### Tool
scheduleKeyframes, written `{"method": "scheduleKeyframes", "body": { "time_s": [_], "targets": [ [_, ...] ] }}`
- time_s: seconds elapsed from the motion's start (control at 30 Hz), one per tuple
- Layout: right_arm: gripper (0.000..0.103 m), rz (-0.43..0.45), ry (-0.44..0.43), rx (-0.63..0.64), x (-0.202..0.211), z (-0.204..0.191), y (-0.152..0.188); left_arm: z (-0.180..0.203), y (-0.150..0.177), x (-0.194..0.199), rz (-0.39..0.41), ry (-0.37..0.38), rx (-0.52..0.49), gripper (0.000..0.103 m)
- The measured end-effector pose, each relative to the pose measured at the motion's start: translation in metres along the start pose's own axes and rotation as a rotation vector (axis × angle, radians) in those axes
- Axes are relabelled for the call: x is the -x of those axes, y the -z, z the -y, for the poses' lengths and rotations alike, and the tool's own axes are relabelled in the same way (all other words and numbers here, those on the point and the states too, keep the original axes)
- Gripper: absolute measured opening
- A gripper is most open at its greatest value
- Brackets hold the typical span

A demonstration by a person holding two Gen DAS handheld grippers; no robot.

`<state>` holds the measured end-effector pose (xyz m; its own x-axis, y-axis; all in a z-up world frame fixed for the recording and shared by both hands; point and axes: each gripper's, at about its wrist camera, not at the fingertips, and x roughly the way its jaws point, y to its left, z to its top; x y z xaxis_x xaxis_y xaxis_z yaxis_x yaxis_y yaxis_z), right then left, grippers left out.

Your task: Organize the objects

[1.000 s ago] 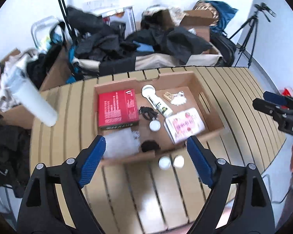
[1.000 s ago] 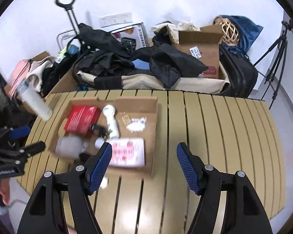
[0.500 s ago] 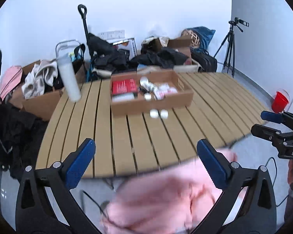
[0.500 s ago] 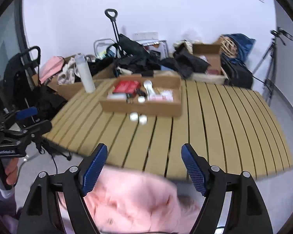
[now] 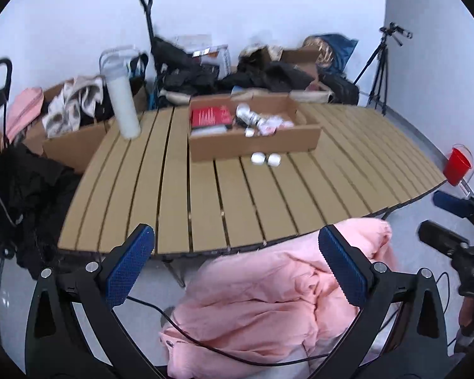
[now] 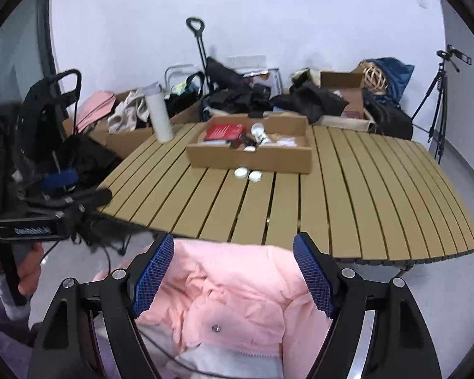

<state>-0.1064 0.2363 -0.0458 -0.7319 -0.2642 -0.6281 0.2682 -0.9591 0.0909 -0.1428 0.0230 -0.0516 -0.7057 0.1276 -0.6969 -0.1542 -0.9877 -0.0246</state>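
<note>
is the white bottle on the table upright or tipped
Upright: the white bottle stands on its base near the table's far left edge, cap on top.

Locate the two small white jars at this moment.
In both wrist views the two small white jars sit side by side on the slatted table, just outside the cardboard tray's near wall.

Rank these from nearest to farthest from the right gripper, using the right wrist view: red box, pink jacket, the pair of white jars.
1. pink jacket, directly below the right gripper.
2. pair of white jars, mid-table before the cardboard tray.
3. red box, inside the tray, back left.
</note>
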Motion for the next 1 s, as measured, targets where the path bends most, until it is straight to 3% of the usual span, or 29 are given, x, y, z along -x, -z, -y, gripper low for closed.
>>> {"method": "scheduleKeyframes", "body": {
  "time_s": [0.13,0.2,0.33,0.43,0.57,0.6,0.7,0.77,0.87,1.0],
  "targets": [
    [0.081,-0.089,-0.003,0.035,-0.037,-0.002,0.009,-0.008,0.007,-0.037,-0.071,0.006,0.047,0.103],
    [0.081,-0.113,-0.025,0.022,-0.054,0.005,0.01,-0.011,0.009,-0.052,-0.069,0.019,0.06,0.103],
    [0.065,-0.156,-0.026,-0.003,-0.107,0.025,-0.009,-0.019,0.0,-0.078,-0.042,0.018,0.056,0.103],
    [0.058,-0.173,-0.056,-0.03,-0.17,0.043,-0.037,-0.026,-0.012,-0.098,-0.052,0.016,0.084,0.103],
    [0.049,-0.223,-0.034,-0.002,-0.253,0.049,-0.066,-0.035,-0.028,-0.126,-0.037,0.036,0.11,0.103],
    [0.042,-0.245,-0.023,0.003,-0.272,0.049,-0.069,-0.037,-0.03,-0.132,-0.034,0.036,0.113,0.103],
    [0.038,-0.297,0.01,0.031,-0.322,0.045,-0.078,-0.038,-0.037,-0.158,-0.045,0.049,0.116,0.103],
    [0.031,-0.311,0.007,0.043,-0.336,0.043,-0.079,-0.037,-0.042,-0.175,-0.071,0.058,0.11,0.103],
    [0.004,-0.297,0.011,0.059,-0.338,0.043,-0.078,-0.03,-0.051,-0.198,-0.081,0.091,0.091,0.101],
    [0.001,-0.27,0.0,0.041,-0.317,0.053,-0.073,-0.01,-0.067,-0.237,-0.109,0.163,0.071,0.098]
  ]
}}
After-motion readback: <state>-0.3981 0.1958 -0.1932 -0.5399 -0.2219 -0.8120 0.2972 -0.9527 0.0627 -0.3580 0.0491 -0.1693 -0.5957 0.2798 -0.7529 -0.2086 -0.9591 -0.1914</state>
